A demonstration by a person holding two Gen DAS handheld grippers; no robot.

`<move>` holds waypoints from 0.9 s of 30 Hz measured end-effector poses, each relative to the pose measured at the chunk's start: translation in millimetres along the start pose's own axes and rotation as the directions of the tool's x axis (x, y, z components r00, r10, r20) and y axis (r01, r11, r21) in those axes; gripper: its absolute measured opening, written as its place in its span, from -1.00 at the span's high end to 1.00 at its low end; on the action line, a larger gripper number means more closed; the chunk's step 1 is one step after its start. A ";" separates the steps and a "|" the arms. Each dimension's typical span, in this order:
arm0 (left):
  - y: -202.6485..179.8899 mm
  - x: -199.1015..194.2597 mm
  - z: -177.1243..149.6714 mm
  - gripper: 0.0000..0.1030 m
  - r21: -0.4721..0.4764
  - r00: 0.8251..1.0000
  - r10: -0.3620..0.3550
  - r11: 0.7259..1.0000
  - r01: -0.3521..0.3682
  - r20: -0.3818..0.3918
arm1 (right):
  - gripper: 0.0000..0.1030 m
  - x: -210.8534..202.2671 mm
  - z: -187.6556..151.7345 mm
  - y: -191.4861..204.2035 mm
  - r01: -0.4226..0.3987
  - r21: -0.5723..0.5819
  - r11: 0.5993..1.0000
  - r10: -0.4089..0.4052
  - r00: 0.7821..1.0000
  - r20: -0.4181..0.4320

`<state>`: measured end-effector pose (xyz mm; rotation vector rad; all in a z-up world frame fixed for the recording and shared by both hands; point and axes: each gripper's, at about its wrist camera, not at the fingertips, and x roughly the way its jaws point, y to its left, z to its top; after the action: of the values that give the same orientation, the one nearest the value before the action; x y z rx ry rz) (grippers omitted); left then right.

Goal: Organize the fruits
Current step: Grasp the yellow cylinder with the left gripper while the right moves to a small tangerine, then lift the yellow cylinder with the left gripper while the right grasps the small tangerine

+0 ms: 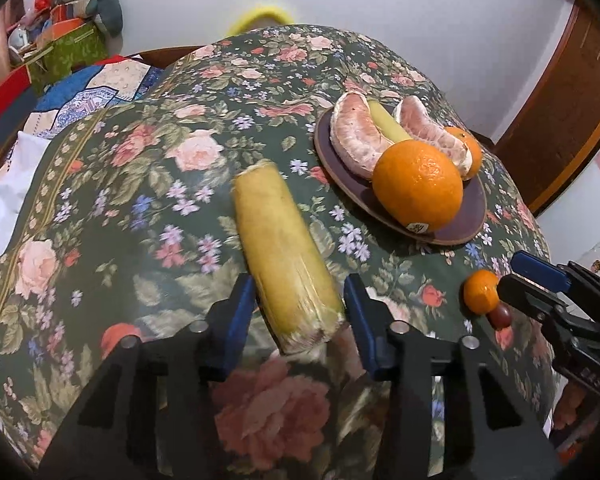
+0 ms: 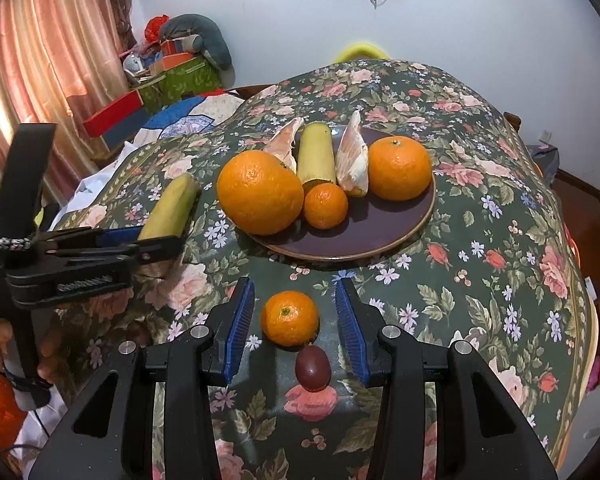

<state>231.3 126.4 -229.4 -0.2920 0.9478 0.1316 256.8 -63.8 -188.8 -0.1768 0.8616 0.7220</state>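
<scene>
A yellow-green banana piece (image 1: 284, 248) lies on the floral tablecloth, its near end between the open fingers of my left gripper (image 1: 298, 304); the pads do not touch it. It also shows in the right wrist view (image 2: 172, 208), beside the left gripper (image 2: 140, 240). A small mandarin (image 2: 289, 318) and a dark red fruit (image 2: 313, 367) lie between the open fingers of my right gripper (image 2: 294, 320), untouched. In the left wrist view the mandarin (image 1: 481, 291) sits at the right gripper's (image 1: 516, 276) tip. A brown plate (image 2: 380, 228) holds a large orange (image 2: 260, 192), a mandarin (image 2: 325, 205), an orange (image 2: 399, 167), a banana piece (image 2: 316, 154) and two pomelo segments (image 2: 354, 160).
The table is covered by a dark green floral cloth (image 2: 480, 240) that falls away at the right. Boxes and cushions (image 2: 176, 64) are piled at the far left by a curtain (image 2: 40, 60). A yellow chair back (image 2: 360, 50) stands behind the table.
</scene>
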 end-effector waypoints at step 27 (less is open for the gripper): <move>-7.8 13.5 10.6 0.14 0.103 0.997 -0.019 0.994 0.027 -0.076 | 0.38 20.0 -11.1 -0.8 -0.045 0.003 0.999 0.045 0.996 -0.072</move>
<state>249.2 122.0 -233.2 -0.2131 1.0222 0.0503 259.0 -58.9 -211.1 -0.1839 0.9373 0.7606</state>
